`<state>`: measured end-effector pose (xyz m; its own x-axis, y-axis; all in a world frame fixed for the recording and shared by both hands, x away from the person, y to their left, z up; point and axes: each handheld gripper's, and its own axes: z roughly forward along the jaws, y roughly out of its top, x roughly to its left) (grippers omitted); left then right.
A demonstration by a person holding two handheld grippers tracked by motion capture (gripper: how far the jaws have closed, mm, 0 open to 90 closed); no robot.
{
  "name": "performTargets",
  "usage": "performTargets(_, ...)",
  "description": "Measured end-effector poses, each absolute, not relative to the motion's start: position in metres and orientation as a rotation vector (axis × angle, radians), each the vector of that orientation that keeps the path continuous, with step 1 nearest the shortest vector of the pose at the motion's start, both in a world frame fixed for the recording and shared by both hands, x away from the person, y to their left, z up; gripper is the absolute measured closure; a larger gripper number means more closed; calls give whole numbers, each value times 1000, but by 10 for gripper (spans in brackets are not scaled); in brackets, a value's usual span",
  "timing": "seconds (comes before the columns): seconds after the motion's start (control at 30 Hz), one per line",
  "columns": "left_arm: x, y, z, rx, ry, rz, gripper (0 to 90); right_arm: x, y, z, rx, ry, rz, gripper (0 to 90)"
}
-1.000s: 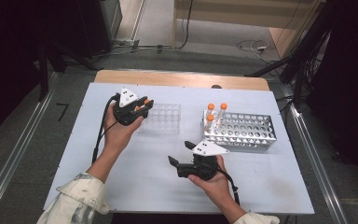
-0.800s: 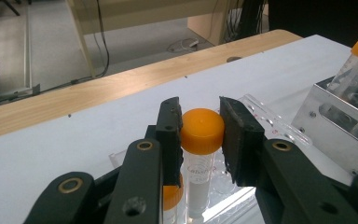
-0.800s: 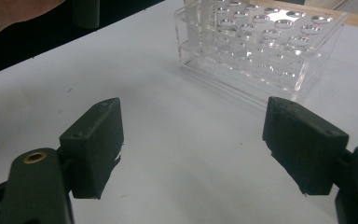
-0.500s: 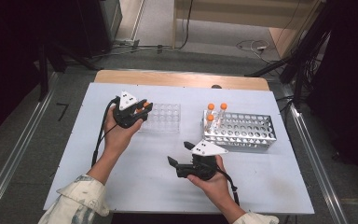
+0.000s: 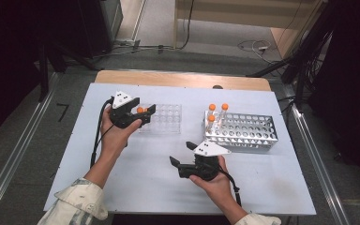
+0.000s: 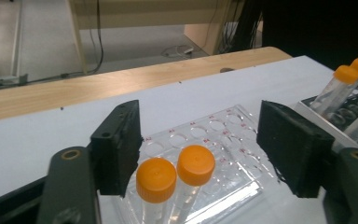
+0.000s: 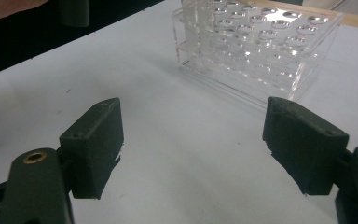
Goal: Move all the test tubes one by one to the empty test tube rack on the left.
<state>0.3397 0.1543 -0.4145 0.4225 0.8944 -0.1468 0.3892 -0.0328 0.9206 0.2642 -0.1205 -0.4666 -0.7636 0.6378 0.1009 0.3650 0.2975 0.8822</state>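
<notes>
My left gripper [image 5: 146, 112] hovers at the left end of a clear plastic tube rack [image 5: 166, 118]. Its jaws have just been opening and stand apart. In the left gripper view, two orange-capped tubes [image 6: 156, 179] [image 6: 196, 164] stand in the clear rack [image 6: 219, 133] between the pads of the left gripper [image 6: 205, 133]. Neither pad presses on them. My right gripper [image 5: 179, 162] is held low over bare table, open, with nothing between its jaws. In the right gripper view the right gripper [image 7: 193, 135] points at the clear rack [image 7: 256, 51].
A metal tube rack [image 5: 246, 133] stands at the right and holds three orange-capped tubes [image 5: 212, 112] at its left end. The white table top [image 5: 145, 178] ends in a wooden strip [image 5: 183, 79] at the far edge. Cables trail from both grippers.
The left gripper's jaws were shut on an orange-capped tube at the clear rack and have now spread apart and let it go. Neither hand has moved.
</notes>
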Motion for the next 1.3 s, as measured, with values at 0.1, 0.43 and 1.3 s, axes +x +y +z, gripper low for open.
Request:
performTargets(0.1,334,157,-415,1616,1170,596,245,264,-123,-465,919,2293,1452,188)
performTargets(0.43,312,162,-423,1639,1184,573,219,266,-135,-460,940,2256,1449,187)
performTargets(1.3,289,151,-426,1646,1137,479,132,273,-164,-453,1001,2164,1434,186)
